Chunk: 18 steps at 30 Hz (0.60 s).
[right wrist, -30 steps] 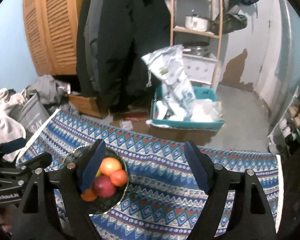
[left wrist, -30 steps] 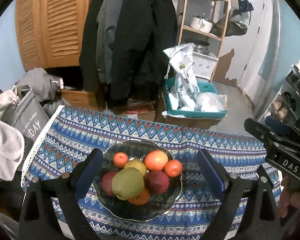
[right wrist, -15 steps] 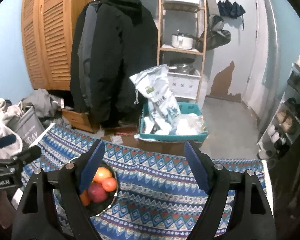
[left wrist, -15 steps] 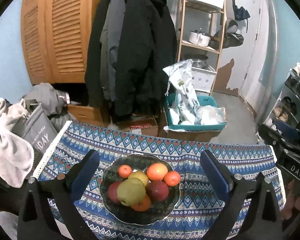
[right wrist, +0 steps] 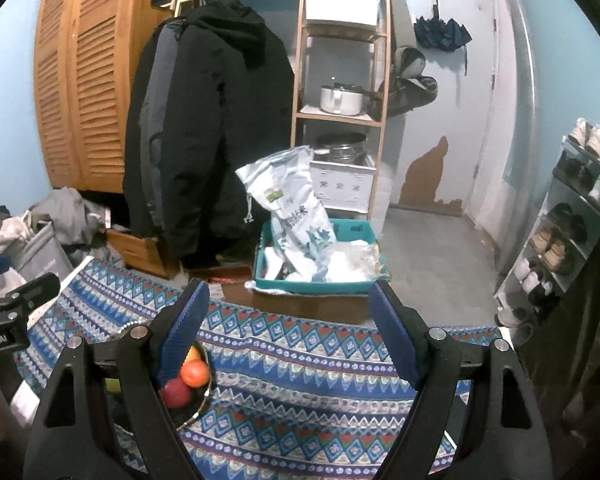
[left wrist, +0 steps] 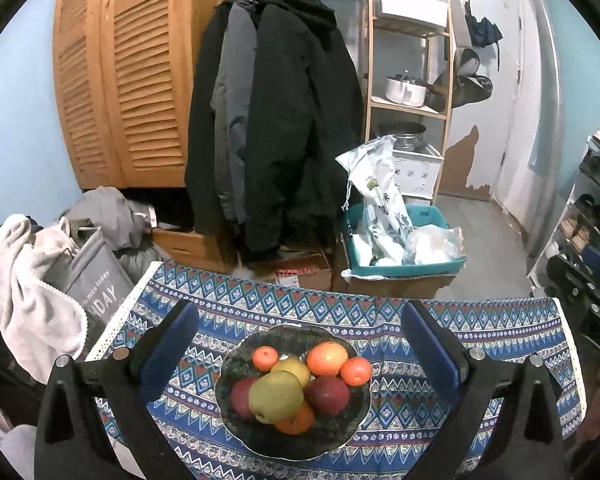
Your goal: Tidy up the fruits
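A dark glass bowl point(left wrist: 236, 420) sits on the blue patterned tablecloth point(left wrist: 480, 340). It holds several fruits: a green pear point(left wrist: 275, 396), red apples point(left wrist: 327, 395), oranges point(left wrist: 327, 357) and a yellow fruit. My left gripper point(left wrist: 300, 332) is open and empty, raised above and behind the bowl. My right gripper point(right wrist: 290, 312) is open and empty, above the cloth to the right of the bowl point(right wrist: 196, 410), whose left part is hidden behind its left finger. An orange point(right wrist: 195, 373) and a red apple point(right wrist: 176, 393) show there.
Beyond the table's far edge stand a teal crate point(left wrist: 404, 268) with plastic bags, cardboard boxes, hanging black coats point(left wrist: 280, 140) and a wooden shelf point(right wrist: 340, 116). A grey bag and towels point(left wrist: 28, 280) lie off the left edge. A shoe rack point(right wrist: 572, 232) stands at right.
Both grippers have risen and drawn back from the table, so the bowl looks smaller and lower in both views. Jaws stay open and the fruits have not moved.
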Each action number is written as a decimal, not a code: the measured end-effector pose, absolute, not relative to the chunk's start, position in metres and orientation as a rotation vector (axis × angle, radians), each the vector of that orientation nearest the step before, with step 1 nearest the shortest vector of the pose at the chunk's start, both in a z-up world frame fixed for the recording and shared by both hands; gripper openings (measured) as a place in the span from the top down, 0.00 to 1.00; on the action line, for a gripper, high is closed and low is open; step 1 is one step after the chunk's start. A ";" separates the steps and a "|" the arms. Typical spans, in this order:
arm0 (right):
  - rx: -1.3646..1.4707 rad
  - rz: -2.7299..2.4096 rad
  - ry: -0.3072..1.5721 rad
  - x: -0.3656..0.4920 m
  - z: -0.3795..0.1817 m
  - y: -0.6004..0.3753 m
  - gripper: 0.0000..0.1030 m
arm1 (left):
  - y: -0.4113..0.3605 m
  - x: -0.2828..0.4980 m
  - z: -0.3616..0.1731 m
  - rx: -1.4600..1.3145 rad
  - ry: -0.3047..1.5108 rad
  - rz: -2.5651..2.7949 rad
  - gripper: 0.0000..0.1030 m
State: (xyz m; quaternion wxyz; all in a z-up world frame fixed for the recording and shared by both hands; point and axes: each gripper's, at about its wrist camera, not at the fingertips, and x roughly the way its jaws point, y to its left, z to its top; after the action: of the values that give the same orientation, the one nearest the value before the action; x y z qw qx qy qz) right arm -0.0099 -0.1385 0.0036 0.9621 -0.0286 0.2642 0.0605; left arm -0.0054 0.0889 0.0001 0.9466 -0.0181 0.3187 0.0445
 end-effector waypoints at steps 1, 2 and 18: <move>-0.057 0.121 0.535 -0.010 0.003 -0.140 0.21 | 0.088 -0.006 0.001 -0.037 0.644 0.090 0.01; -0.057 0.119 0.535 -0.010 0.003 -0.141 0.21 | 0.087 -0.007 0.001 -0.035 0.641 0.092 0.01; -0.060 0.110 0.538 -0.014 0.001 -0.149 0.21 | 0.074 -0.006 0.002 0.012 0.644 0.074 0.01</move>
State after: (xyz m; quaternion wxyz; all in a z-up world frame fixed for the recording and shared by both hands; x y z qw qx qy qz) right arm -0.0136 -0.1489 0.0005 0.9621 -0.0298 0.2658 0.0541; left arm -0.0056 0.0743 0.0015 0.9479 0.0057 0.3165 0.0362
